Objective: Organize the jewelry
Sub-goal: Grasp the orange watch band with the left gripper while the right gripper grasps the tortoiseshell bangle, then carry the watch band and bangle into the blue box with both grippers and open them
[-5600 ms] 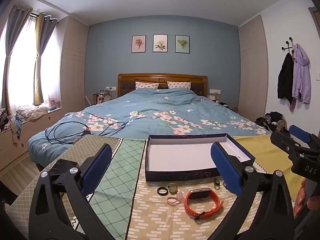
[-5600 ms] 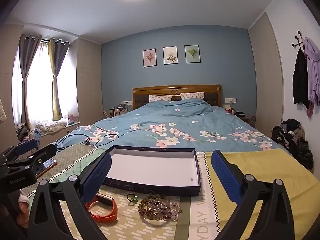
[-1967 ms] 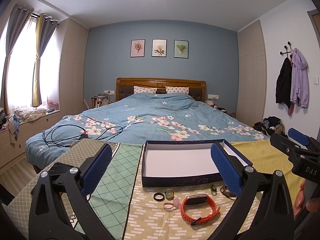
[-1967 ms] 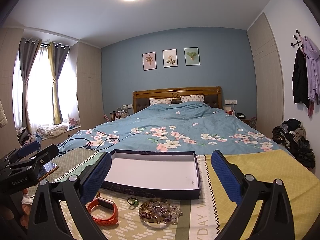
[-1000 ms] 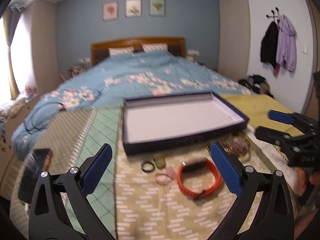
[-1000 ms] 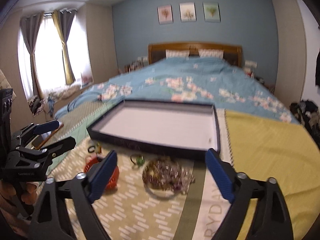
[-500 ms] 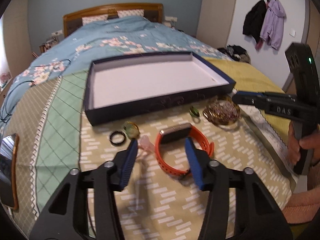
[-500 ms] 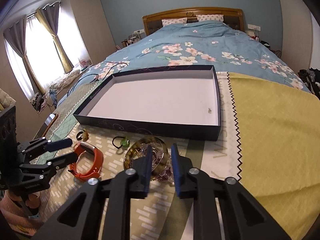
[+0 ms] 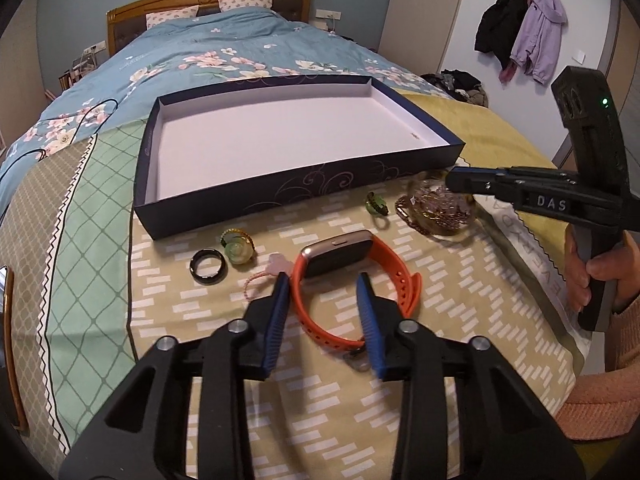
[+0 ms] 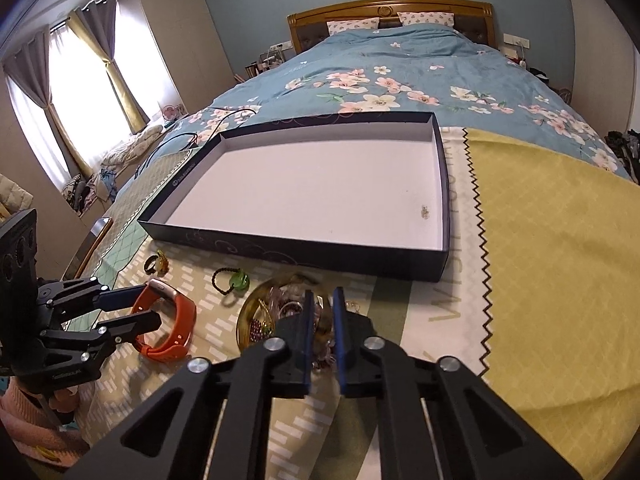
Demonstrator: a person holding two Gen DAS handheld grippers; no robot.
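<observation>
In the left wrist view, the left hand-held gripper (image 9: 322, 280) has been brought down from a level, wide-open hover to the patterned cloth (image 9: 460, 300) and narrowed to a partly open span, so that the near loop of the orange wristband (image 9: 352, 276) is now straddled by its fingers without yet being pinched. Just ahead and to its left lie the black ring (image 9: 208, 271), the green ring (image 9: 238, 245) and a pink charm (image 9: 276, 267); the dark box (image 9: 280, 196) stands beyond, with nothing loaded. In the right wrist view, the right hand-held gripper (image 10: 322, 300) has likewise been lowered and drawn almost shut over the gold dish of beaded jewelry (image 10: 264, 316); whether a piece is gripped cannot be told. The green bead loop (image 10: 232, 280) rests just ahead to its left. Both grasps are judged imminent, with transfer into the box to follow.
</observation>
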